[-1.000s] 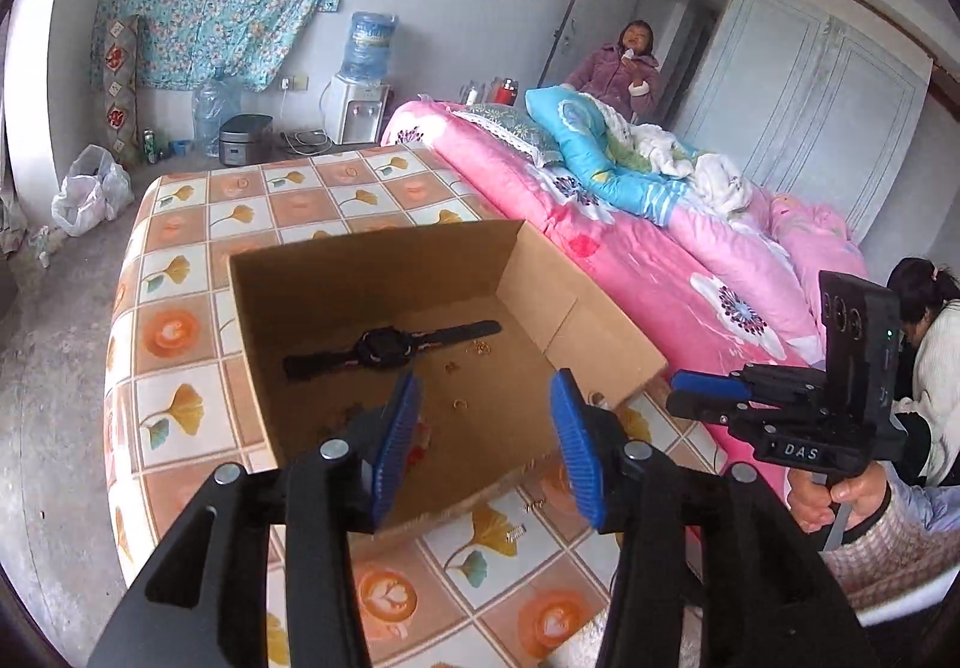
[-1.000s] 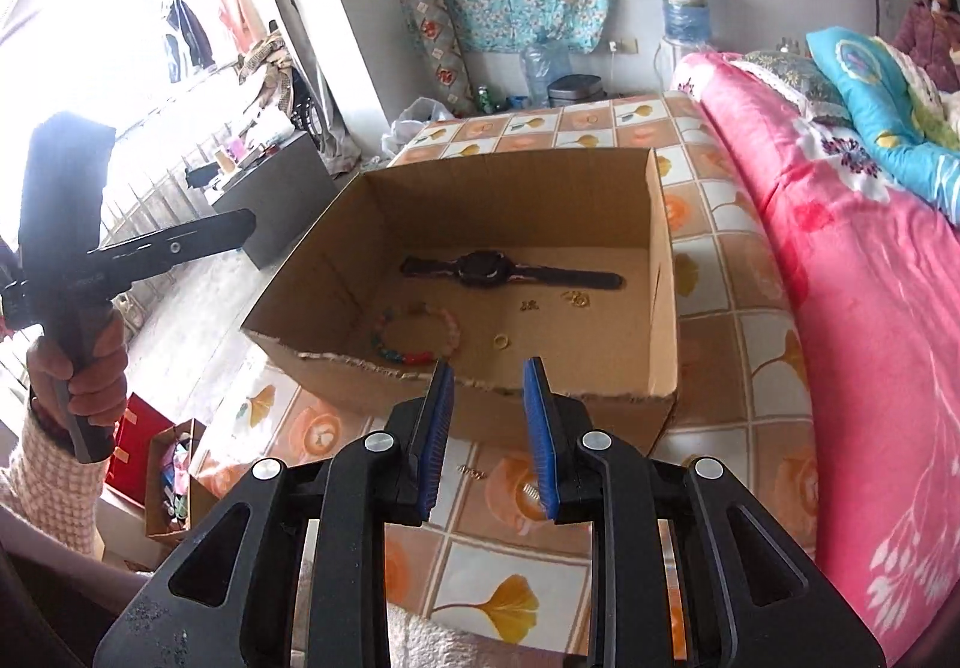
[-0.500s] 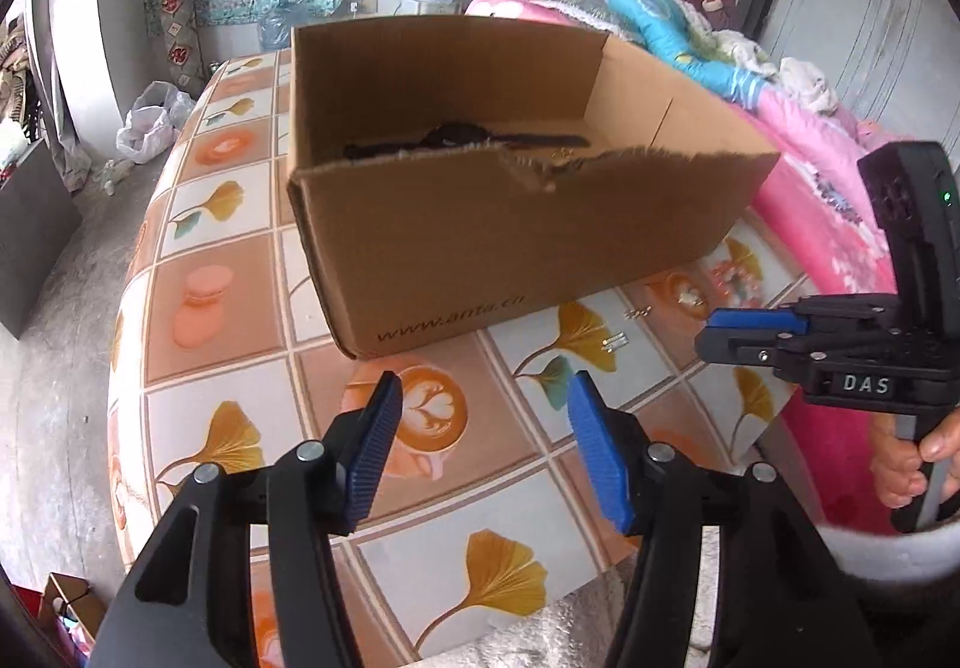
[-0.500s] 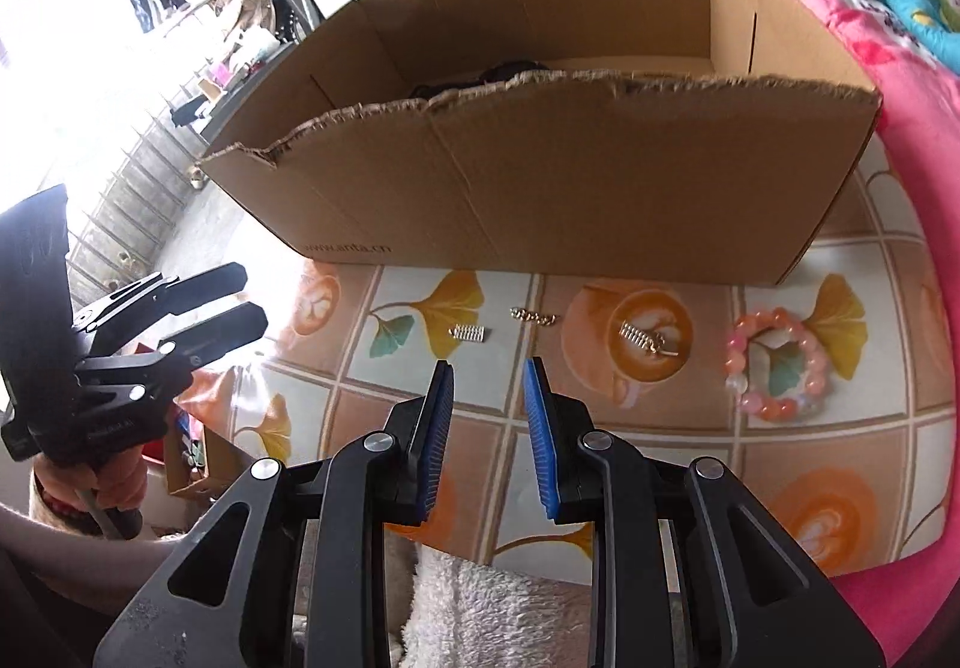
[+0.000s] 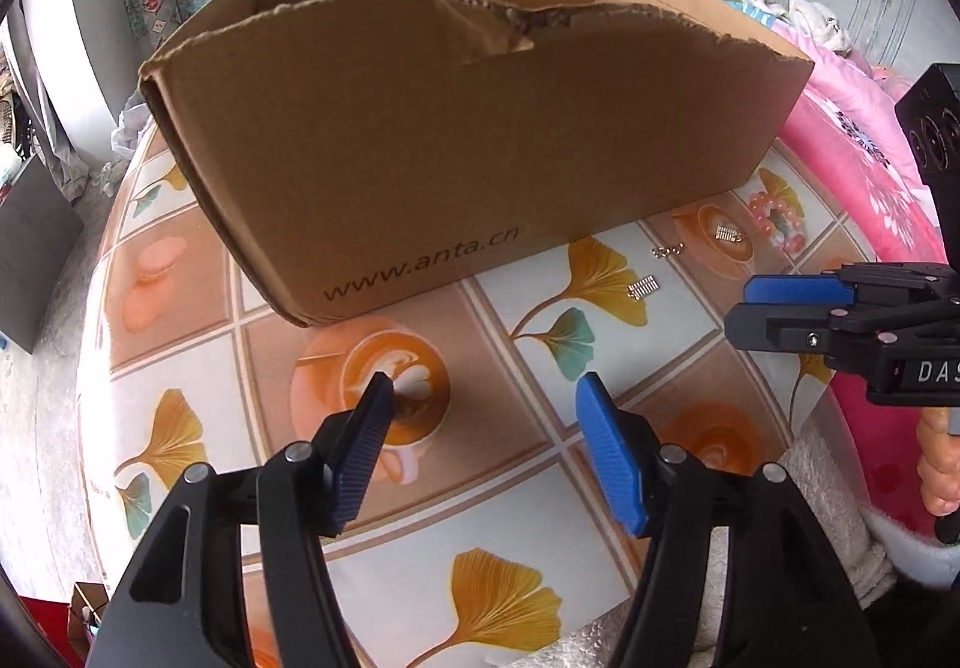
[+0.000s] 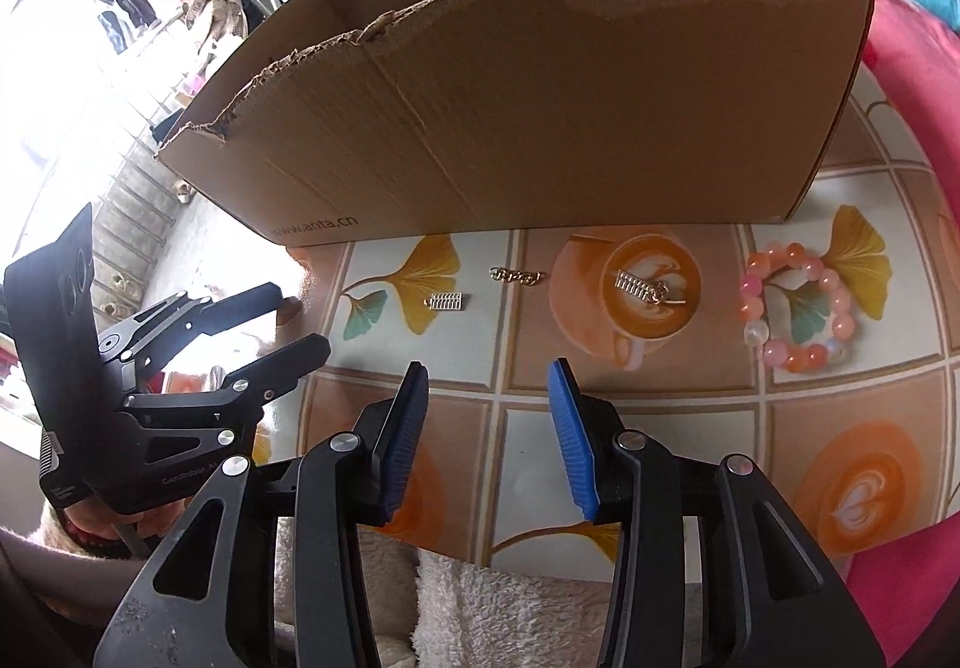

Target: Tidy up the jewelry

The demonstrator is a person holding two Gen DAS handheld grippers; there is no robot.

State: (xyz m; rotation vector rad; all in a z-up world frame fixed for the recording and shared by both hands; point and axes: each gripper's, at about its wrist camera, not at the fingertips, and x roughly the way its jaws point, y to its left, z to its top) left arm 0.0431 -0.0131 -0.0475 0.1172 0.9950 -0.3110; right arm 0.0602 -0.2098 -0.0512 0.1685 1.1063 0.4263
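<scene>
**Jewelry laid out before a cardboard box**

Here, one cardboard box (image 6: 540, 86) is seen on the patterned tablecloth (image 6: 660, 428), its torn near wall blocking any view of what lies inside from both wrist cameras. Printed lettering is carried low on that wall.

Four pieces of jewelry are counted on the cloth in front of the box: one pink bead bracelet (image 6: 795, 308) toward the right, one gold clasp piece (image 6: 645, 288) on a coffee-cup print, one short gold chain (image 6: 516, 275) just beside it, and one small silver charm (image 6: 446, 302) near a leaf print. All four lie apart from the box wall and untouched.

The left gripper (image 5: 480, 404) is held over the cloth, its jaws wide and opening, with nothing between them. The right gripper (image 6: 489, 386) is held short of the chain and charm, its jaws at a middling gap and opening, likewise empty.

A pink quilt (image 5: 852, 128) is seen to the right, and a person sits far behind the box.
</scene>
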